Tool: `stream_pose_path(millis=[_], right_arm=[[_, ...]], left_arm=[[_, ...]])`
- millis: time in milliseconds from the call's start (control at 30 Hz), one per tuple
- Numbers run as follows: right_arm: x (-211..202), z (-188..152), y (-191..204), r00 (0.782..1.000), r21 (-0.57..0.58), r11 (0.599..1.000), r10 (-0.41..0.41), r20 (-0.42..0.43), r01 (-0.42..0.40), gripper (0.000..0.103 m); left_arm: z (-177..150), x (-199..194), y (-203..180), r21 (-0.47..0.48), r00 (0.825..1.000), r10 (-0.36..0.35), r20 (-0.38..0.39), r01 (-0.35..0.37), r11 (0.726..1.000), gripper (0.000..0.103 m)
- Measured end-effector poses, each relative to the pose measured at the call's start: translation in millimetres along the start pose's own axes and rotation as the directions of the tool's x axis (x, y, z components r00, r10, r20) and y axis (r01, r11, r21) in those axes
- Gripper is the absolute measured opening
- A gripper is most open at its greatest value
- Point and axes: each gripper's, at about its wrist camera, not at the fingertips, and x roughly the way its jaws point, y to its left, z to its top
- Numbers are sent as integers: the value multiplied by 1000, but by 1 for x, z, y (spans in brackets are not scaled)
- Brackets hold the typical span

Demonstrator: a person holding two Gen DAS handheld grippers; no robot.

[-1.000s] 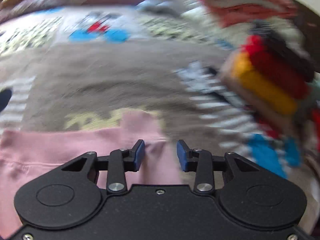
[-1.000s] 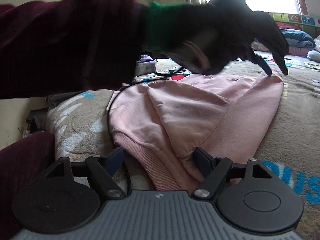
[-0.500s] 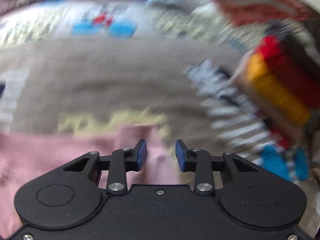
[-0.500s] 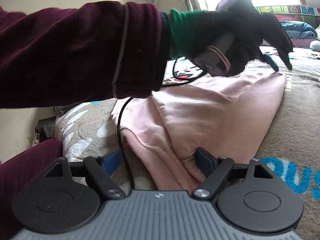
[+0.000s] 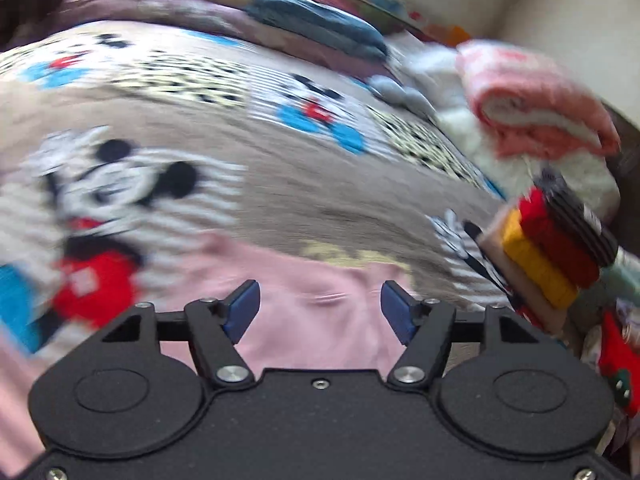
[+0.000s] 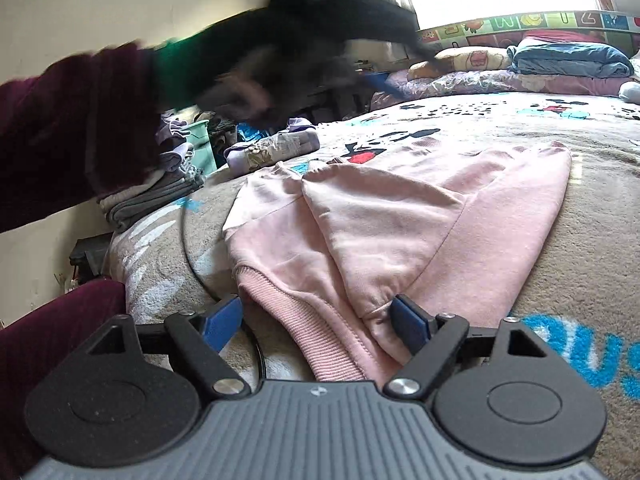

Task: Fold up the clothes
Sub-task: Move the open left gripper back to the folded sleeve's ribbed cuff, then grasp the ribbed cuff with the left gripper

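Pink sweatshirt (image 6: 420, 232) lies part-folded on the bed (image 6: 592, 264), left hand-held gripper (image 5: 320, 312) just opened empty above its 12 o'clock edge, right hand-held gripper (image 6: 318, 322) wide open, straddling the 6 o'clock hem for a grab.

One pink sweatshirt (image 6: 420, 220), one cartoon blanket (image 6: 580, 272), two grippers (image 5: 319, 307) (image 6: 318, 322), one gloved hand (image 6: 288, 64)

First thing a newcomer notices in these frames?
The pink garment, partly folded on the cartoon-mouse blanket, fills the middle of the right wrist view. Above it at upper left, a blurred black-gloved hand with a maroon sleeve crosses the frame. In the left wrist view a stack of red, yellow and black clothes stands out at the right edge.
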Motion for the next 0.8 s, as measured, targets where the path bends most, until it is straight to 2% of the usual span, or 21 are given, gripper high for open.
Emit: stream_pose_path(millis=[100,200,333,433,467,500,800], right_arm=[[-1,0,-1,1000,-1,1000,-3,-1,3,81],[1,1,1,1000,-7,1000,-8,-6,8,81],[1,1,4,1000,-13,1000,-14,-6,14,81],[2,1,4,1000,-14,1000,-16,-4,16,81],[2,1,4,1000,-13,1000,-15,-3,15,81],[2,1,3,1000,-12,1000,-15,-3,15,81],[-2,0,2,1000,7,1000,0,1,0,82]], left_arm=[[-18,-29,30,-60,999,30,32,-28,998,67],[-39,-44,54,-110,998,64,30,-60,992,67],[-62,-52,77,-222,999,47,6,-45,974,67],[-71,-53,79,-230,999,30,19,-25,973,63],[-72,-52,79,-229,1000,27,16,-23,973,55],[-72,-50,79,-238,1000,25,10,-22,971,51],[-82,-34,90,-288,999,49,-5,-48,956,45]])
